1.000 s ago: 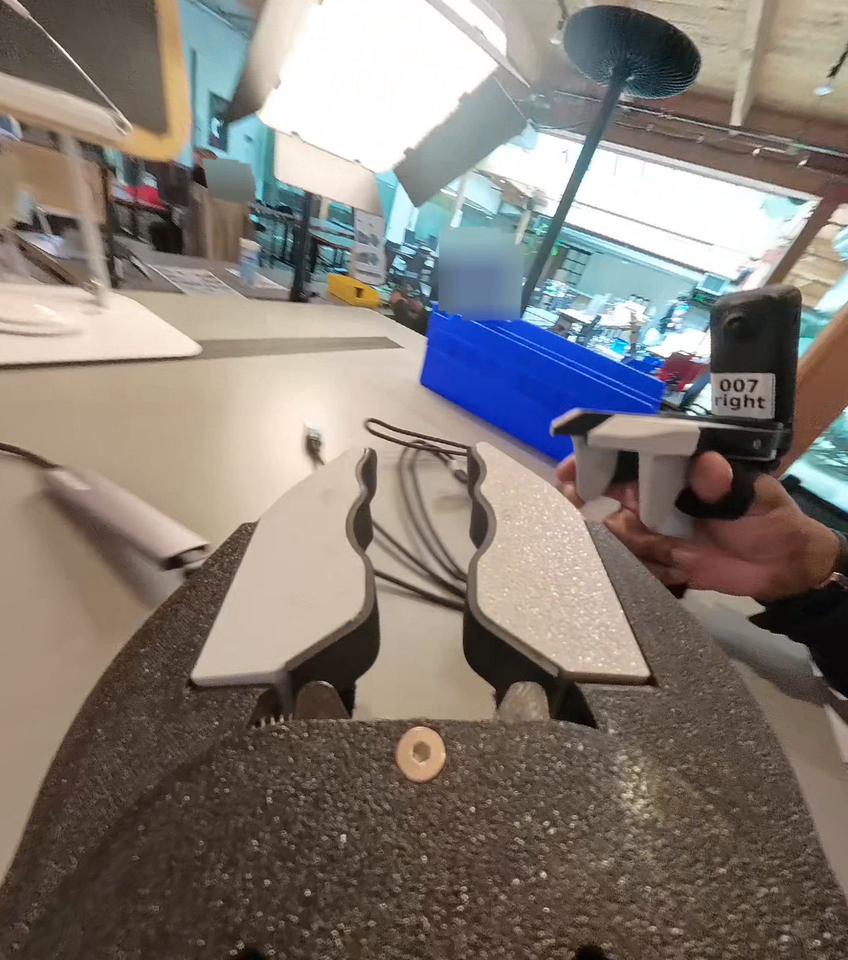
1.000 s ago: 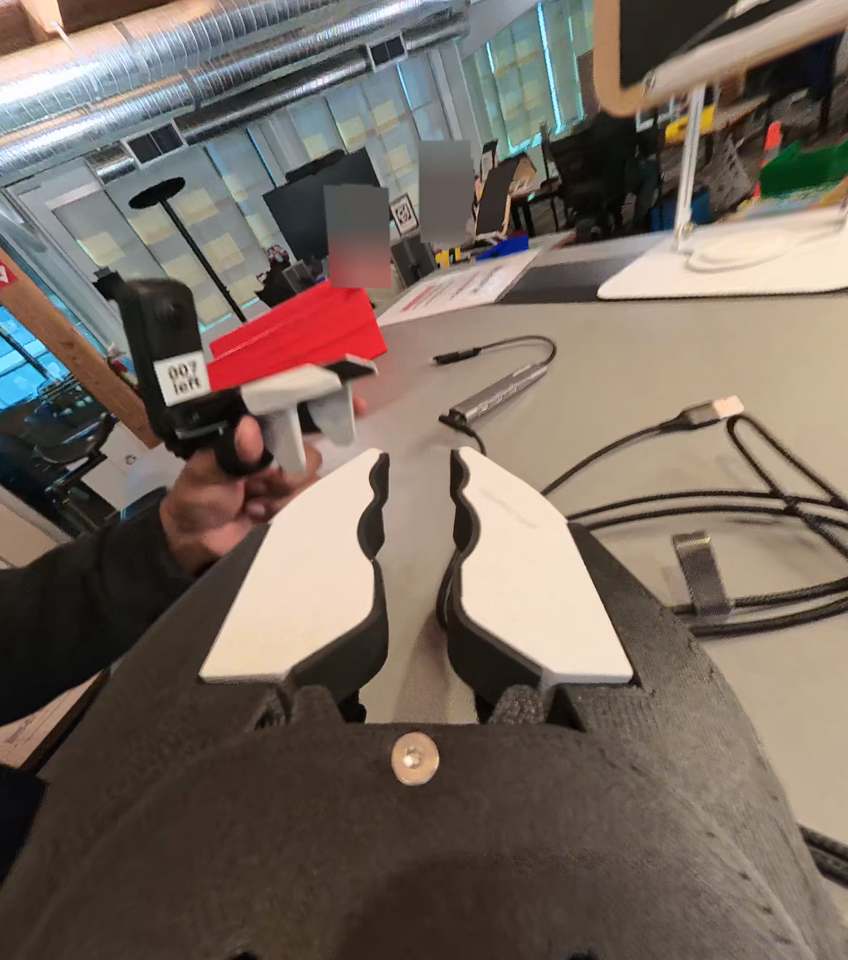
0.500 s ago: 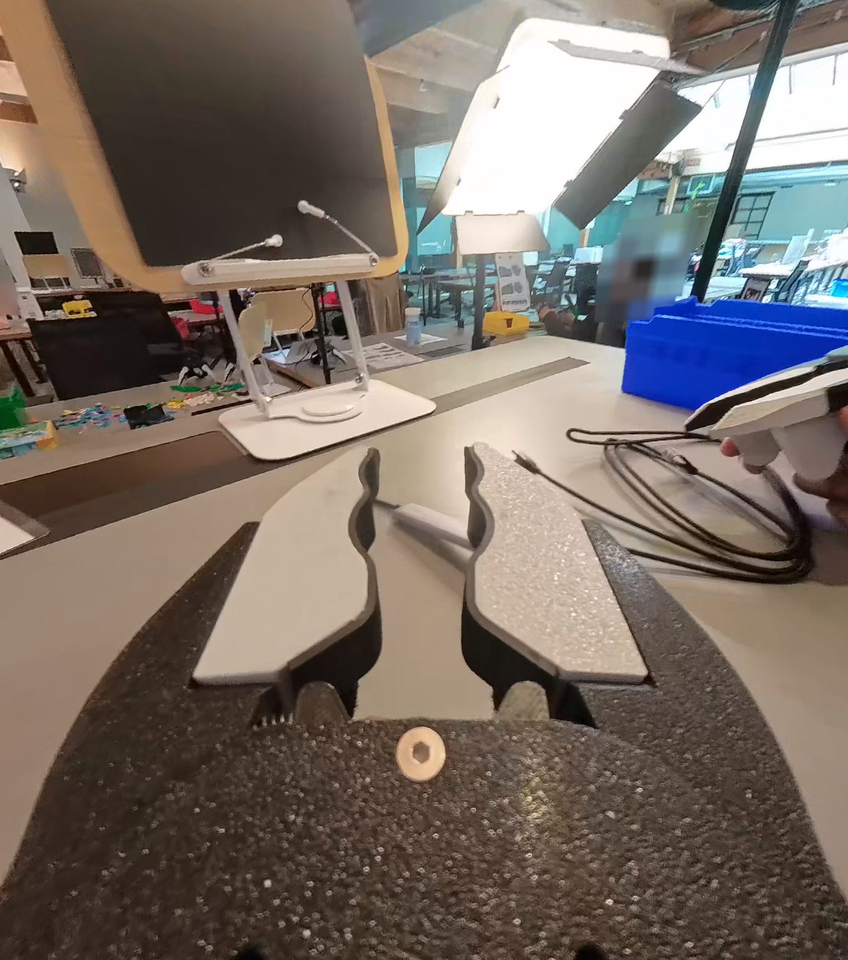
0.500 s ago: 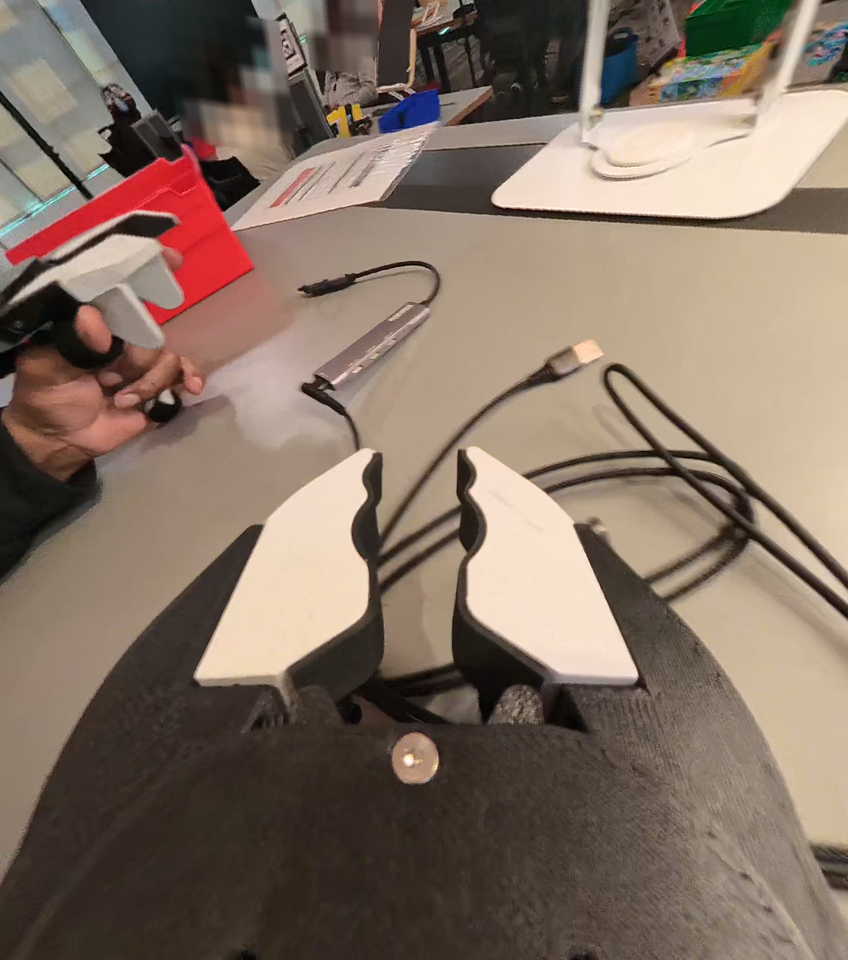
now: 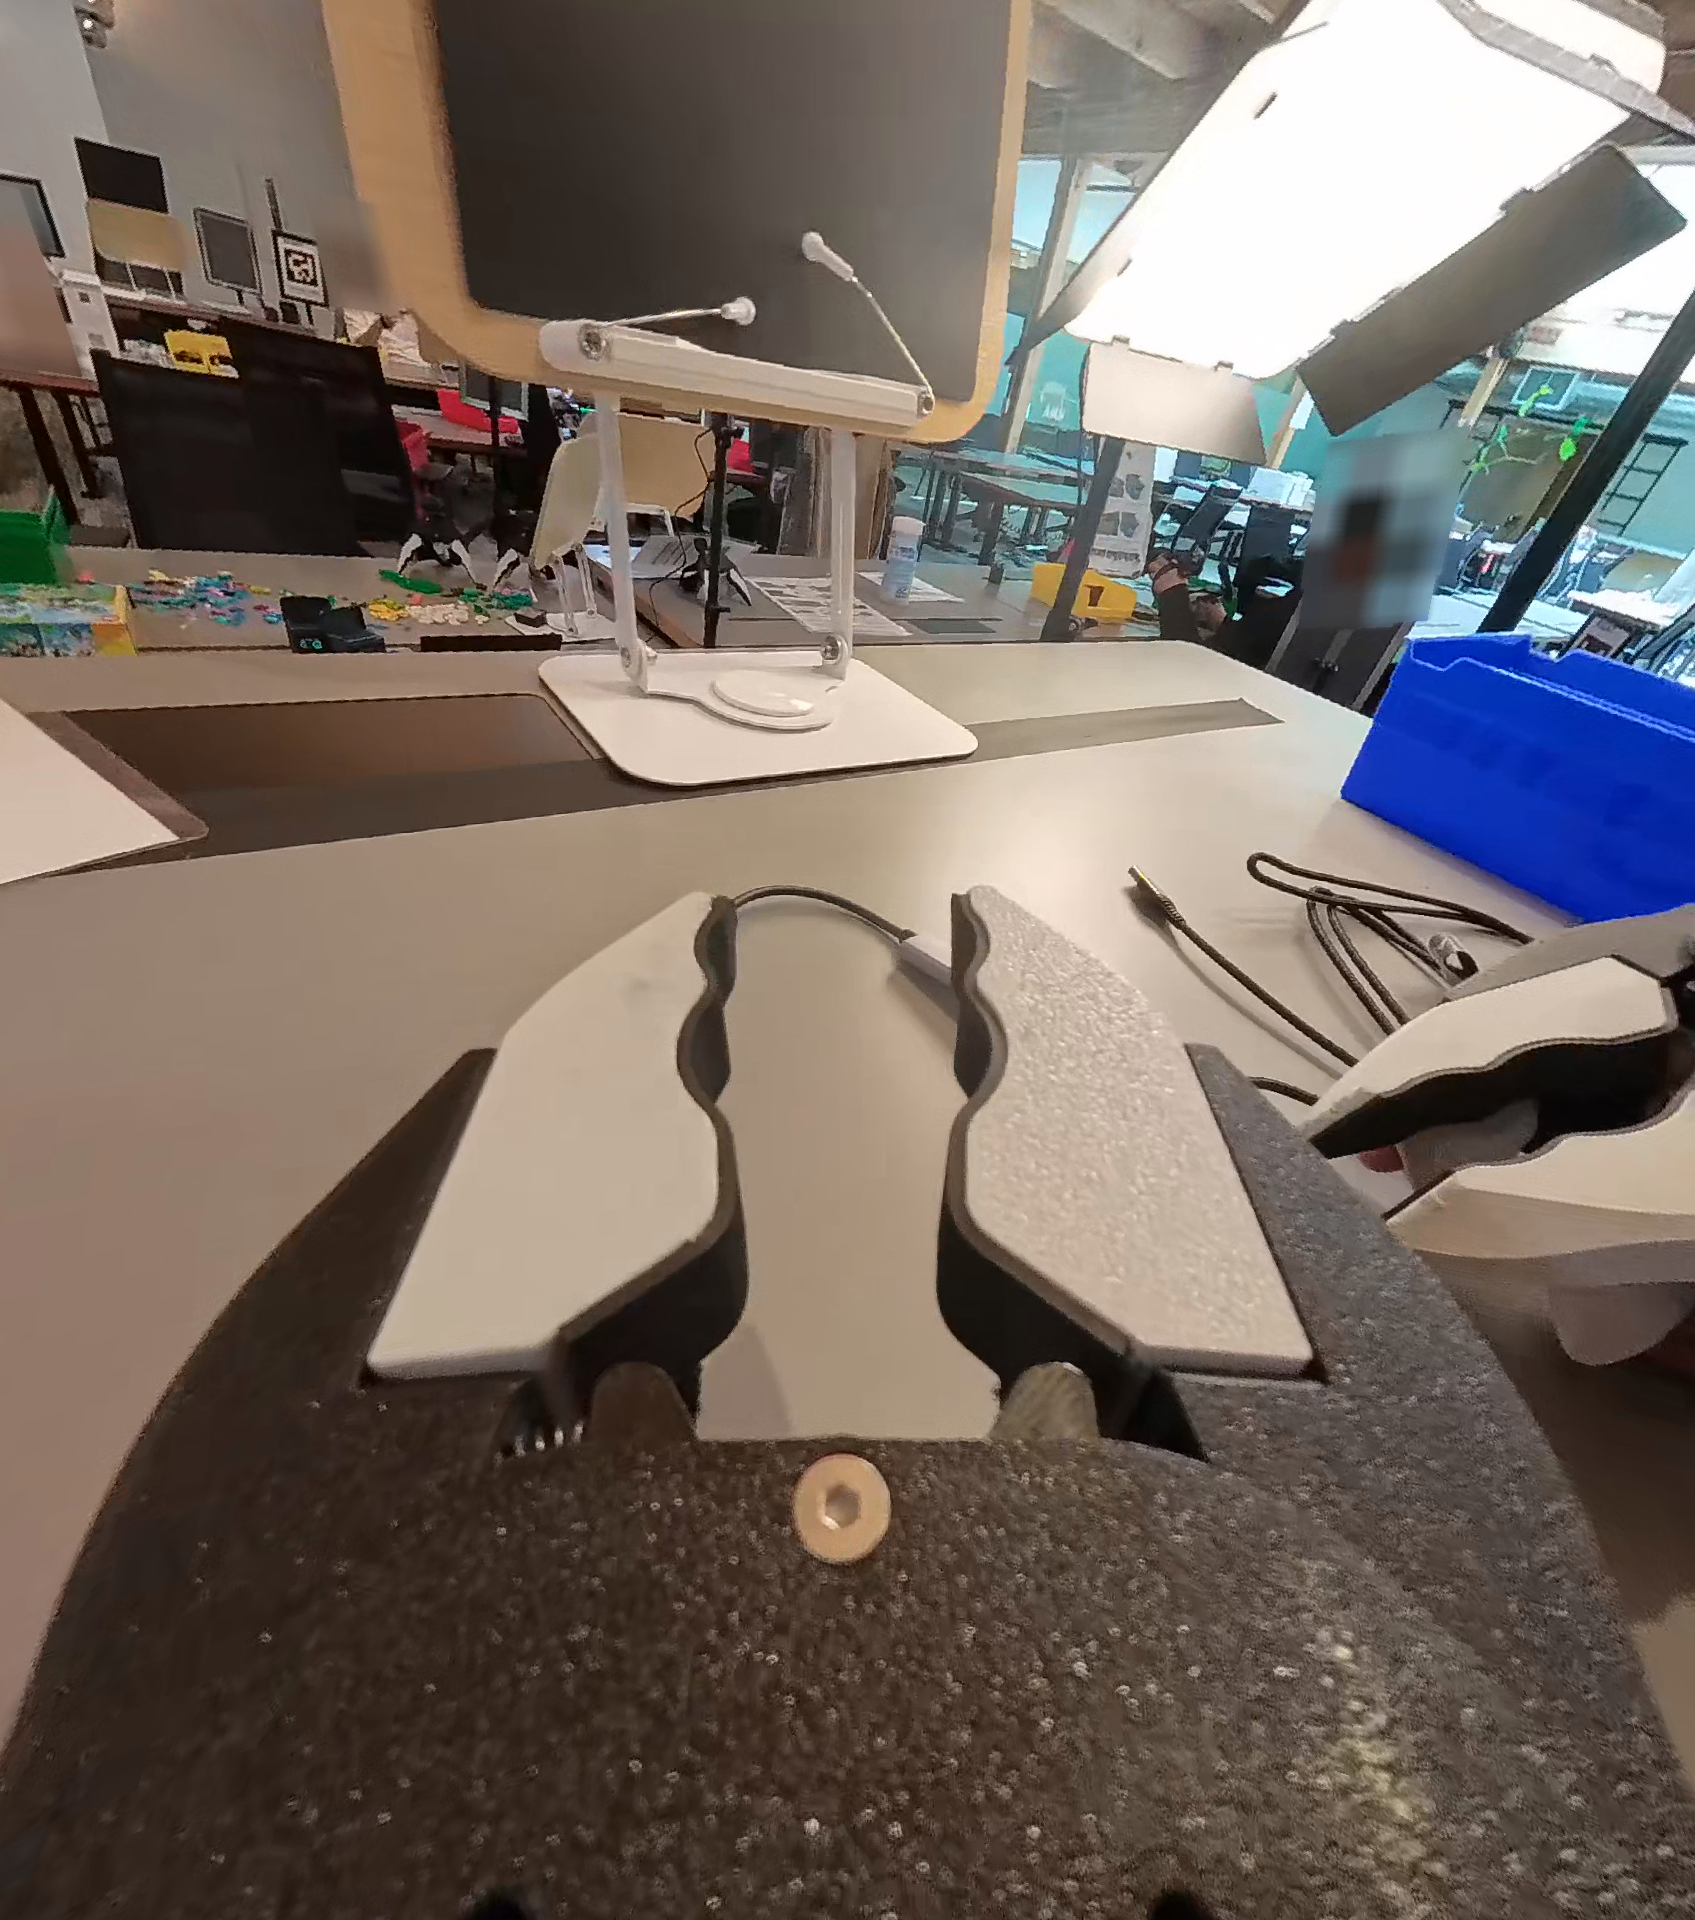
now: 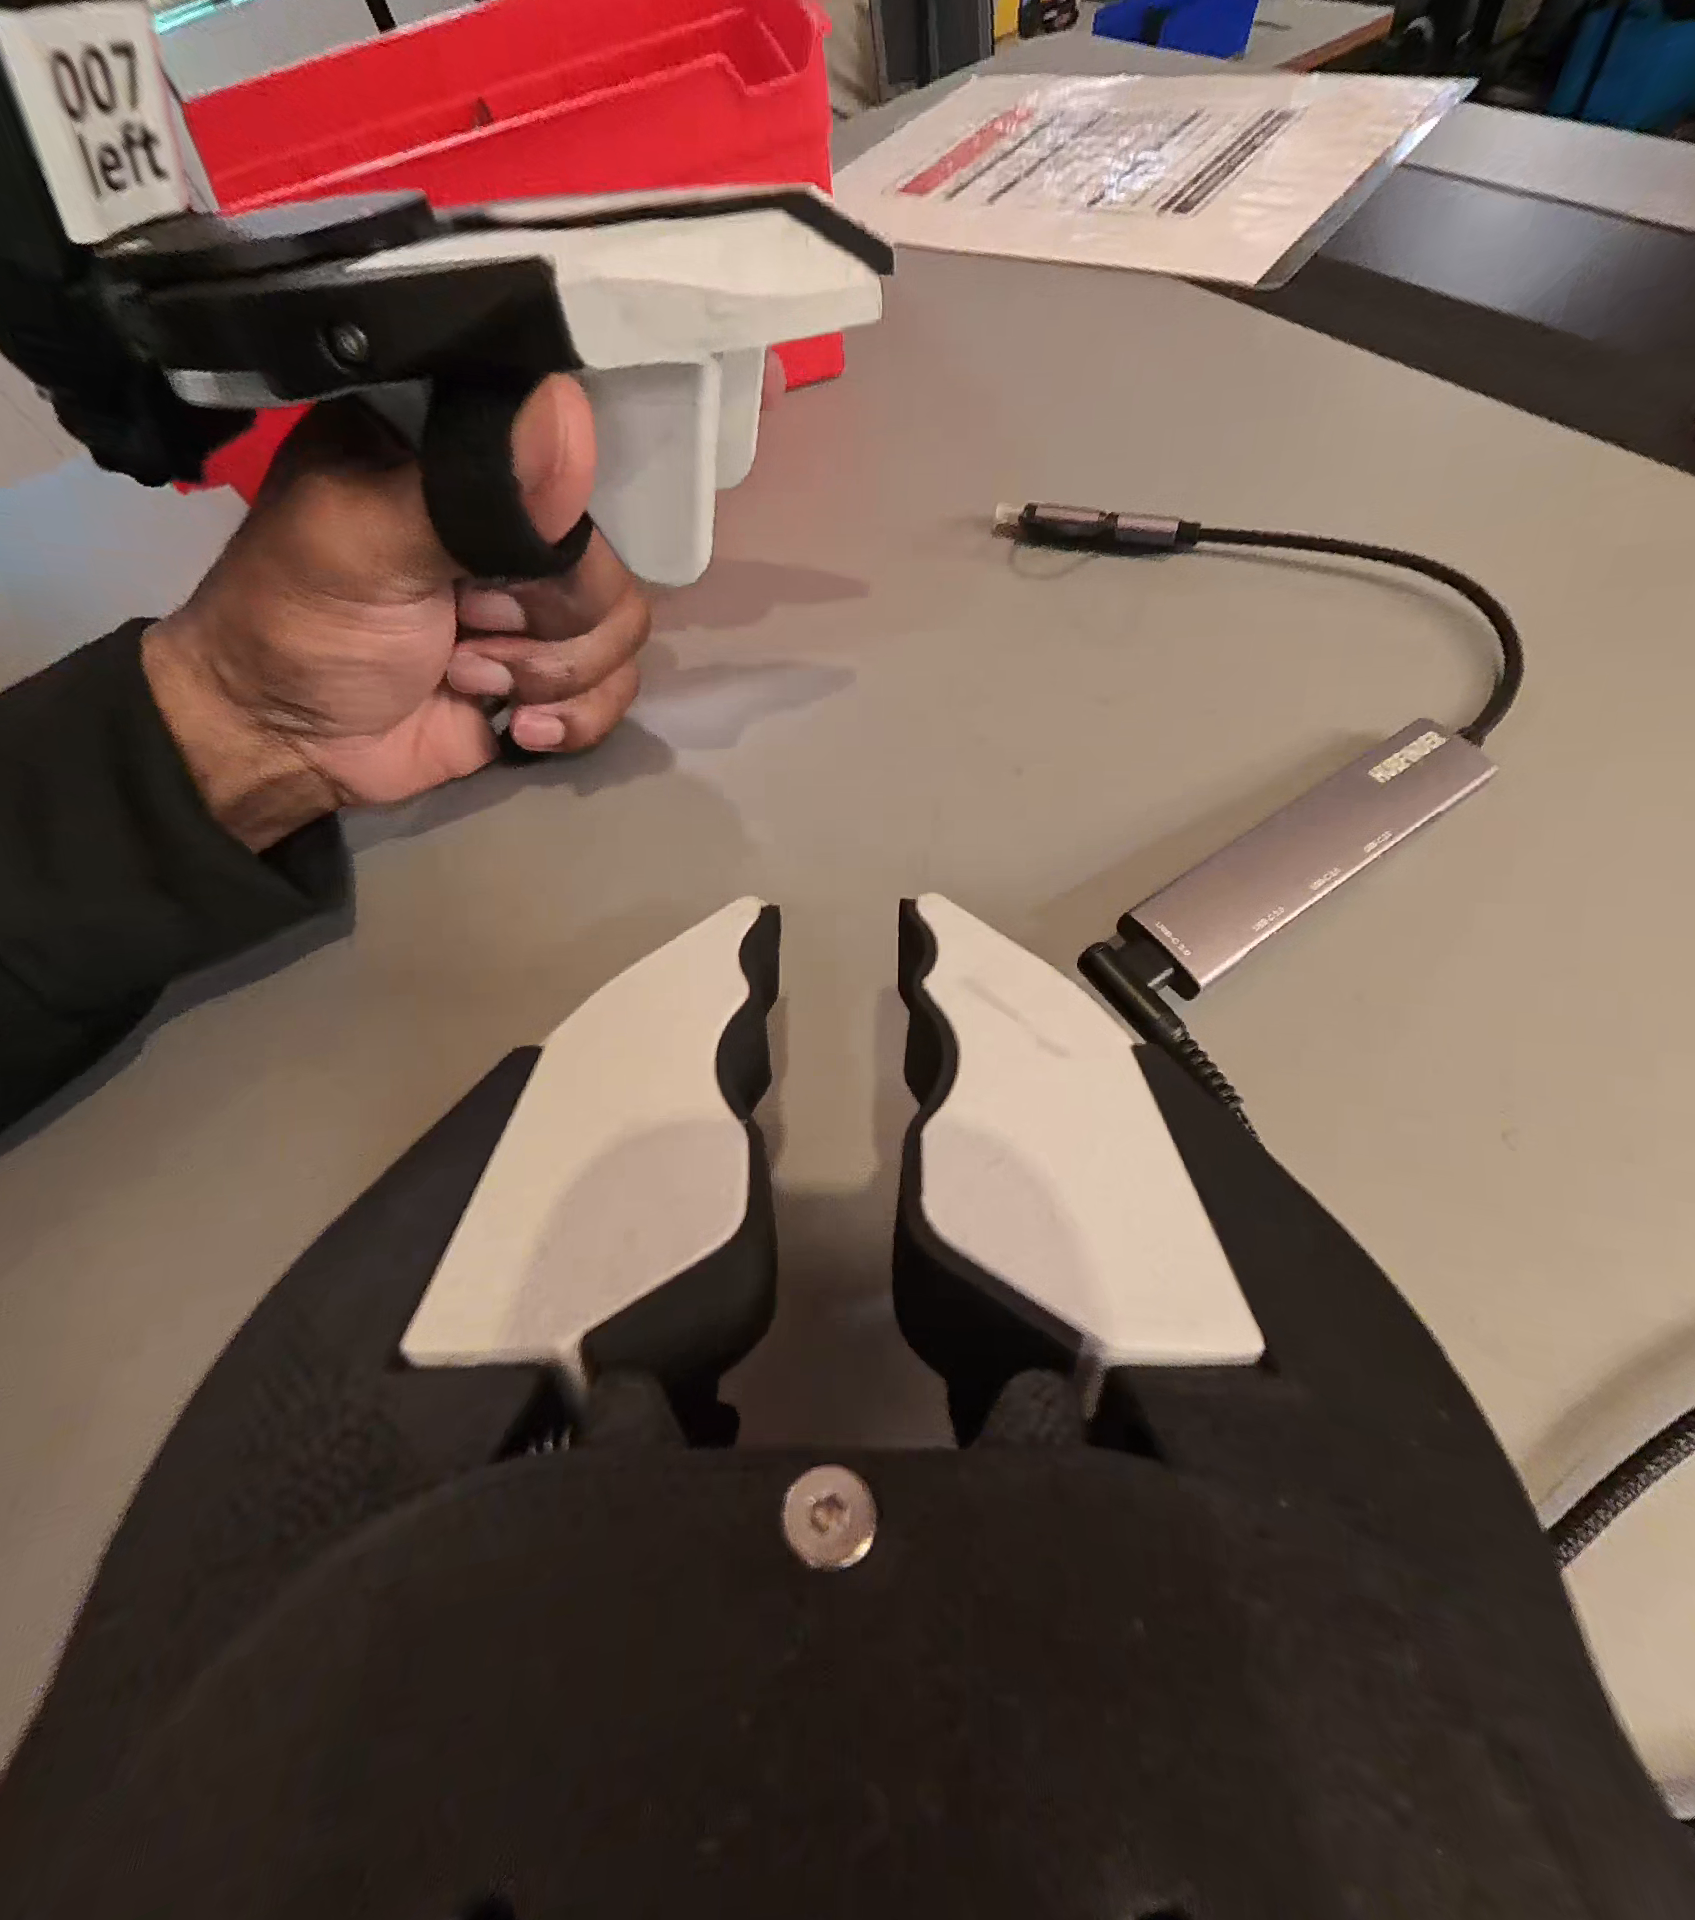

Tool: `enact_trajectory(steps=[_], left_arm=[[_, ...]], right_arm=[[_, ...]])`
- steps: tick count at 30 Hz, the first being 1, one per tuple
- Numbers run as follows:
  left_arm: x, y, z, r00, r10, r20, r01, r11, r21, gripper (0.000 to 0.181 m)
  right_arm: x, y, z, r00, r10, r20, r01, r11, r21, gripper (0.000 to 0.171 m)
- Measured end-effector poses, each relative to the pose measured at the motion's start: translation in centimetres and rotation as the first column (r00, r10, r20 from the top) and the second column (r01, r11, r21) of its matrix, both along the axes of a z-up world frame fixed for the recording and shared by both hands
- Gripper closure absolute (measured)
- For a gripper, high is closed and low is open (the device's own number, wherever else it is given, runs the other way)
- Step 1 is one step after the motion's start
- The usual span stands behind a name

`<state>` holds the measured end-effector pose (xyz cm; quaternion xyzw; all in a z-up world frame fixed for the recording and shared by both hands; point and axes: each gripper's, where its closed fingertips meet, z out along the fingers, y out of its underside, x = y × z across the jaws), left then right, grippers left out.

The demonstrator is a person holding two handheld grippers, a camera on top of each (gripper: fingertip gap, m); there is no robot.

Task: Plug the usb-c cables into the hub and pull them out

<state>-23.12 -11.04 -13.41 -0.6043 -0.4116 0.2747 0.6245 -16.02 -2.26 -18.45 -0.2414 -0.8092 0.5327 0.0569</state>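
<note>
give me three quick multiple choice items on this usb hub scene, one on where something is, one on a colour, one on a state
1. In the right wrist view, where does the hub lie relative to the right hand-held gripper?
A. ahead and to the right
B. between its fingers
C. inside the red bin

2. What colour is the bin behind the left hand-held gripper in that view?
A. green
B. red
C. yellow

3. What state is the right hand-held gripper in?
A. shut on a cable
B. shut on the hub
C. open, holding nothing

Answers:
1. A: the hub rests on the table right of the fingertips.
2. B: the bin's walls are plainly red.
3. C: bare table shows between the parted fingers.
</note>
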Motion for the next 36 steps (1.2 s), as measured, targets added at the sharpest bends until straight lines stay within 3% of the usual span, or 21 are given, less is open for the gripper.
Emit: enact_trajectory(steps=[4, 7, 9, 11, 13, 15, 17, 19, 23, 25, 27, 29, 33, 35, 36], left_arm=[[0.2, -2.1, -0.1, 0.995, 0.095, -0.007, -0.096, 0.993, -0.064, 0.14], [3.8, -5.7, 4.0, 0.975, 0.211, -0.067, -0.214, 0.976, -0.048, 0.143], [6.3, -10.6, 7.1, 0.931, 0.357, -0.071, -0.363, 0.924, -0.118, 0.148], [8.0, -18.2, 8.5, 0.824, 0.567, -0.002, -0.548, 0.794, -0.263, 0.154], [9.1, -26.0, 6.8, 0.674, 0.714, 0.189, -0.602, 0.68, -0.418, 0.151], [8.9, -31.1, 2.9, 0.568, 0.7, 0.432, -0.534, 0.713, -0.453, 0.134], [9.1, -34.8, -2.0, 0.405, 0.672, 0.62, -0.447, 0.737, -0.506, 0.126], [9.4, -36.4, -5.6, 0.286, 0.654, 0.7, -0.356, 0.751, -0.556, 0.12], [9.6, -37.3, -9.4, 0.156, 0.672, 0.724, -0.219, 0.738, -0.638, 0.124], [9.0, -37.1, -9.9, 0.174, 0.672, 0.72, -0.2, 0.74, -0.642, 0.147], [9.0, -37.2, -9.9, 0.185, 0.685, 0.704, -0.162, 0.728, -0.666, 0.15], [8.7, -37.6, -7.9, 0.232, 0.744, 0.627, -0.181, 0.666, -0.723, 0.152], [7.8, -36.5, 3.8, 0.404, 0.861, 0.31, -0.386, 0.467, -0.795, 0.154], [6.7, -31.9, 10.3, 0.551, 0.818, 0.163, -0.443, 0.453, -0.774, 0.154], [5.8, -28.2, 12.8, 0.646, 0.755, 0.114, -0.448, 0.495, -0.744, 0.154]], right_arm=[[-0.1, 0.3, 0.2, 1.0, -0.008, 0.012, 0.008, 1.0, -0.024, 0.15], [-0.3, 0.3, -0.1, 0.998, -0.002, 0.066, 0.004, 1.0, -0.029, 0.147], [-0.5, 0.5, 0.0, 0.994, -0.004, 0.105, 0.011, 0.998, -0.064, 0.146], [-0.7, 0.7, 0.0, 0.989, -0.005, 0.151, 0.018, 0.996, -0.088, 0.146], [-0.6, 0.7, -0.4, 0.98, 0.008, 0.198, 0.01, 0.996, -0.089, 0.144], [-0.3, 0.7, -0.6, 0.975, 0.027, 0.219, -0.007, 0.996, -0.09, 0.144], [0.0, 0.7, -0.3, 0.976, 0.046, 0.215, -0.023, 0.994, -0.105, 0.144], [-0.1, 0.9, -0.2, 0.974, 0.044, 0.223, -0.016, 0.992, -0.126, 0.144], [-0.3, 1.0, -0.2, 0.962, 0.051, 0.267, -0.009, 0.988, -0.156, 0.144], [-0.3, 1.1, -0.1, 0.96, 0.053, 0.275, -0.007, 0.986, -0.167, 0.144], [-0.4, 1.2, 0.0, 0.959, 0.053, 0.278, -0.002, 0.984, -0.179, 0.143], [-0.4, 1.2, 0.0, 0.956, 0.056, 0.288, -0.002, 0.983, -0.183, 0.143], [-0.4, 1.2, -0.1, 0.955, 0.058, 0.292, -0.003, 0.983, -0.186, 0.143], [-0.4, 1.1, -0.2, 0.951, 0.061, 0.302, -0.007, 0.984, -0.178, 0.144], [-0.4, 1.0, -0.3, 0.95, 0.062, 0.307, -0.009, 0.985, -0.173, 0.144]])
